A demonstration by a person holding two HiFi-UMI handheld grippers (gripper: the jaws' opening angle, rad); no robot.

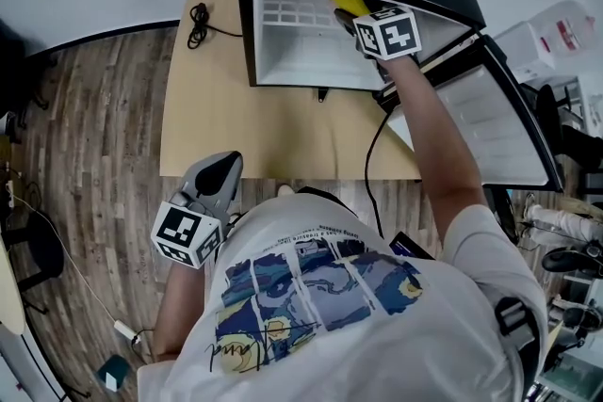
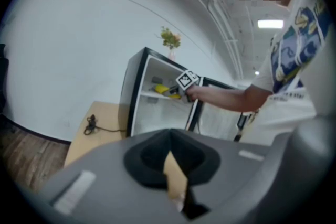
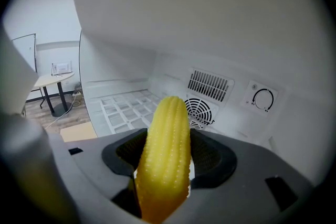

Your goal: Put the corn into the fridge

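Yellow, knobbly plastic corn cob [image 1: 347,2] sits at twelve o'clock in the head view, held by the right gripper [image 1: 356,14] just inside the small black fridge [image 1: 247,24]. The left gripper [image 1: 220,170] hangs idle at seven o'clock.

In the left gripper view its jaws meet with nothing between them.

In the right gripper view the jaws clamp the cob, with the white wire shelf [image 3: 126,110] at ten o'clock (apparently bare). If the cob is let go before it rests on the shelf, it would probably roll back out of the open front.
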